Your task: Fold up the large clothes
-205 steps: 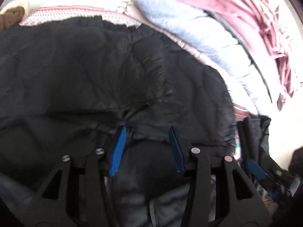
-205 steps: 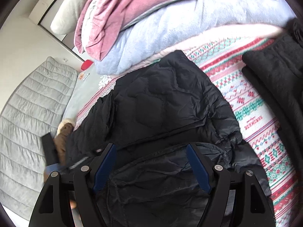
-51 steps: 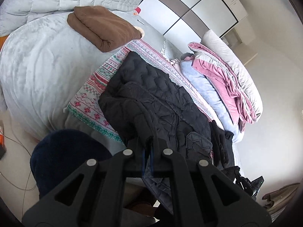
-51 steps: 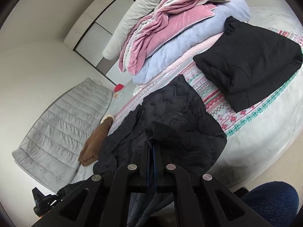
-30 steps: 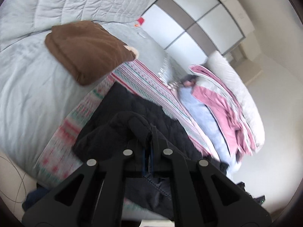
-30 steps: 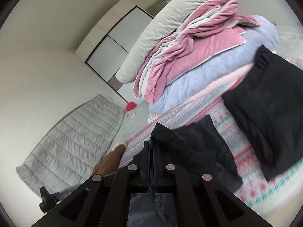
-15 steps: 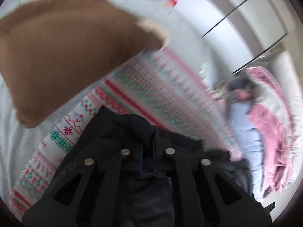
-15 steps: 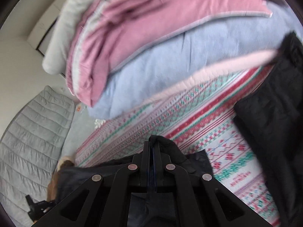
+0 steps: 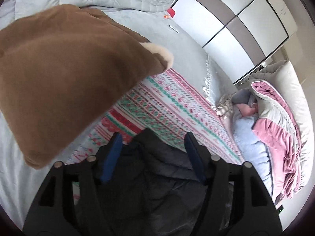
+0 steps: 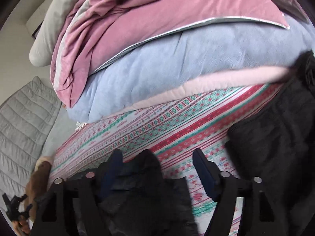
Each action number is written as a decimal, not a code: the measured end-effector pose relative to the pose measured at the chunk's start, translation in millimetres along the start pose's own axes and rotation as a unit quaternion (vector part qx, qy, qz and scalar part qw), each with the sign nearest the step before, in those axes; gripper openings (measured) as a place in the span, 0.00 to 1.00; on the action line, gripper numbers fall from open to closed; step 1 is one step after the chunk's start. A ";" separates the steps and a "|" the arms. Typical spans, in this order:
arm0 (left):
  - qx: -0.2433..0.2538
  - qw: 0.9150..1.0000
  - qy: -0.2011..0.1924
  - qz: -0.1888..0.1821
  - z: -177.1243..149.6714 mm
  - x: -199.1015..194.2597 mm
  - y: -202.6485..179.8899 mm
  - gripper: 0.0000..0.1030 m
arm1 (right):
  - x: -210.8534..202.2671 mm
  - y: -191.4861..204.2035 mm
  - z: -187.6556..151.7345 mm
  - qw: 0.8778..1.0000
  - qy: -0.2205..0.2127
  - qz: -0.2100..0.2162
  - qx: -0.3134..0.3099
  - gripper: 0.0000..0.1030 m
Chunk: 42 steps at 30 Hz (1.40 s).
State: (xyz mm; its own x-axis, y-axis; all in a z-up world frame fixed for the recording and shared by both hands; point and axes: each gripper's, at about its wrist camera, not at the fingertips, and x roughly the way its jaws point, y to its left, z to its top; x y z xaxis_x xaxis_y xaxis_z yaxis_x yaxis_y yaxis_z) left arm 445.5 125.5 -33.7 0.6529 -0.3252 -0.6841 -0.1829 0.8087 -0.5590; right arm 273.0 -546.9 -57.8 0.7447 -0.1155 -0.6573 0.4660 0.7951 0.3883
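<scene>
Bed under a grey cover [image 9: 187, 45], patterned blanket [image 9: 167, 106] across it; wardrobe doors [image 9: 232, 17] behind, bedding pile [image 10: 177, 39] along one side. Black jacket [image 9: 157, 173] lies on the blanket between a brown garment [image 9: 59, 68] and another dark garment [image 10: 275, 137], bare blanket beyond its top edge. Left gripper [image 9: 152, 143] and right gripper [image 10: 157, 161] both spread wide over the jacket's edge, gripping nothing.

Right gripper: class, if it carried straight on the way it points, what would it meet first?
Probably the black jacket edge lying between the open right gripper fingers, then the patterned blanket; depth is unclear.
</scene>
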 end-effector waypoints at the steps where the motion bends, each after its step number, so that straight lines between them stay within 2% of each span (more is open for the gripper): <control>1: 0.003 1.000 0.010 0.002 -0.2 3.0 2.3 0.65 | 4.2 -3.6 -0.8 1.000 0.022 0.003 -0.012 0.74; 4: 0.002 0.997 0.072 -0.002 -6.4 28.0 8.0 0.65 | 25.2 -7.1 -12.3 0.996 0.075 0.016 -0.040 0.74; 6: 0.006 0.996 0.083 0.002 -13.4 38.5 5.8 0.62 | 34.2 -1.5 -18.5 0.994 0.085 0.031 -0.055 0.71; 7: 0.025 0.997 0.074 0.021 -16.2 39.6 0.8 0.52 | 37.1 2.7 -20.4 0.993 0.089 0.044 -0.064 0.50; 8: 0.041 0.996 0.068 0.039 -17.4 40.3 -3.2 0.18 | 40.0 7.7 -21.4 0.991 0.092 0.059 -0.073 0.10; 9: 0.062 0.993 0.069 0.067 -19.1 45.6 -9.7 0.07 | 42.4 12.4 -20.7 0.991 0.092 0.057 -0.076 0.05; 10: 0.073 0.992 0.070 0.078 -20.2 50.3 -14.8 0.06 | 42.9 16.9 -19.5 0.992 0.085 0.047 -0.078 0.05; 15: 0.082 0.995 0.002 0.059 -12.9 35.7 -25.6 0.05 | 25.6 35.5 -8.1 0.996 0.019 0.034 -0.085 0.05; 17: 0.100 0.993 -0.010 0.065 -12.9 37.7 -31.7 0.05 | 25.4 36.8 -5.0 0.997 0.006 0.021 -0.073 0.05; 21: 0.113 0.988 0.006 0.107 -21.2 65.3 -25.9 0.05 | 62.9 32.3 -18.6 0.995 0.052 -0.042 -0.073 0.05; 24: 0.104 0.988 0.012 0.112 -23.3 73.0 -19.1 0.06 | 84.8 24.7 -29.5 0.993 0.078 -0.056 -0.062 0.05; 29: 0.092 0.990 0.013 0.109 -20.7 67.7 -17.0 0.10 | 83.7 34.0 -32.3 0.991 0.074 -0.073 -0.088 0.10; 31: 0.095 0.990 0.011 0.108 -20.9 60.9 -21.6 0.19 | 76.8 36.5 -31.7 0.990 0.073 -0.084 -0.090 0.16; 33: 0.100 0.990 -0.005 0.097 -22.3 47.1 -29.6 0.38 | 62.4 40.3 -29.0 0.991 0.065 -0.079 -0.083 0.21; 37: 0.123 0.988 -0.061 0.068 -33.1 -3.9 -59.4 0.54 | 13.4 68.3 -29.9 0.993 0.016 -0.064 -0.095 0.52; 39: 0.148 0.984 -0.079 0.055 -49.2 -27.5 -76.0 0.69 | -15.8 83.3 -39.7 0.992 -0.002 -0.052 -0.111 0.61; 41: 0.178 0.979 -0.092 0.030 -73.1 -49.1 -91.2 0.82 | -37.0 94.7 -50.0 0.991 -0.012 -0.044 -0.123 0.77; 42: 0.191 0.977 -0.092 0.021 -81.9 -54.2 -95.7 0.85 | -50.2 102.3 -57.4 0.990 -0.014 -0.040 -0.133 0.81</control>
State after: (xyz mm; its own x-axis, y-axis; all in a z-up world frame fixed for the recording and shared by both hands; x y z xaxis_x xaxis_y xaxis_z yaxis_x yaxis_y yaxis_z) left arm 367.4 25.6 18.5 0.7782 -0.2219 -0.5876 0.0524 0.9551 -0.2915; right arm 255.8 -425.6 -22.2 0.7255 -0.1986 -0.6589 0.3853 0.9106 0.1498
